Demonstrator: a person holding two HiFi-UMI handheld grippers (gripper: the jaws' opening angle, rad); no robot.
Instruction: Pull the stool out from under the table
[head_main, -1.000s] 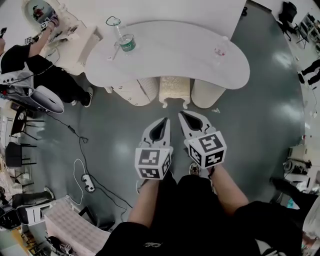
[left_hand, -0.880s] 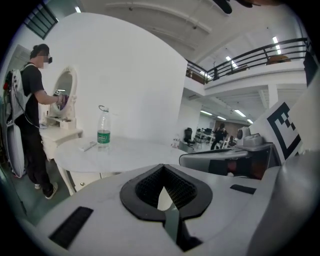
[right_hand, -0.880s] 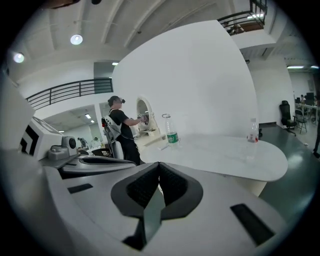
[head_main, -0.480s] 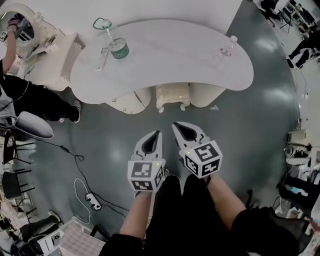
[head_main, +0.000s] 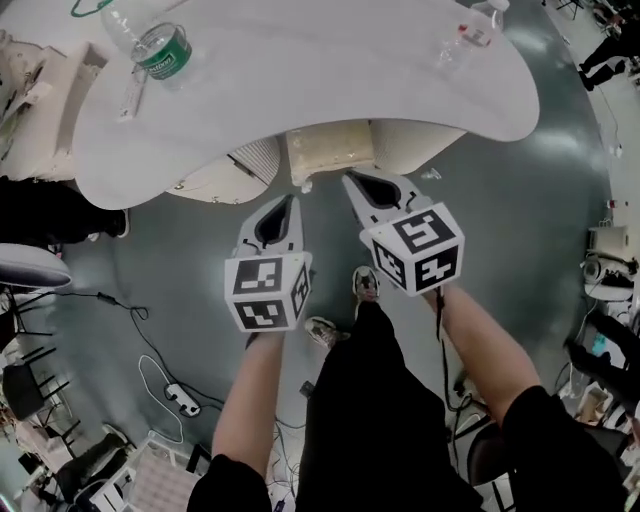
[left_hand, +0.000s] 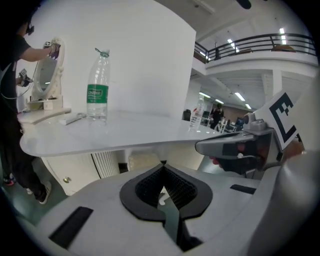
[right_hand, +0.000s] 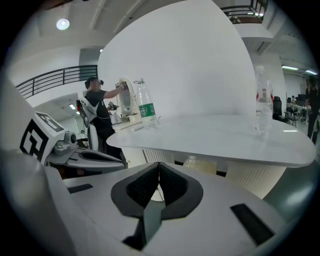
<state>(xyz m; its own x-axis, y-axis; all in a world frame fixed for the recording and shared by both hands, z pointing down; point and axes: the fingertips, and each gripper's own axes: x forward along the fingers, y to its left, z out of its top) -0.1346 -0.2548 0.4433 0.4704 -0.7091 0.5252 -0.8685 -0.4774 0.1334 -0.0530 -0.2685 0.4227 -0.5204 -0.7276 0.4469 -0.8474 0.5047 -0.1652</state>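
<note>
The cream stool (head_main: 330, 155) stands tucked under the white kidney-shaped table (head_main: 330, 70), between its two ribbed pedestals. Only the stool's front edge shows. My left gripper (head_main: 290, 198) is shut and empty, its tips just short of the stool's left front corner. My right gripper (head_main: 347, 178) is also shut and empty, its tips at the table's edge near the stool's right front. In the left gripper view the stool (left_hand: 142, 161) sits beyond the closed jaws under the tabletop (left_hand: 125, 132). In the right gripper view the stool (right_hand: 196, 162) peeks out below the tabletop (right_hand: 225, 135).
A green-labelled water bottle (head_main: 160, 45) and a small clear bottle (head_main: 470, 25) stand on the table. A power strip (head_main: 180, 395) with a cable lies on the floor at left. A person (right_hand: 97, 115) stands at a mirror beyond the table's left end.
The table and stool have come closer and larger in the head view. Both grippers have advanced from open floor to the table's front edge, still shut.
</note>
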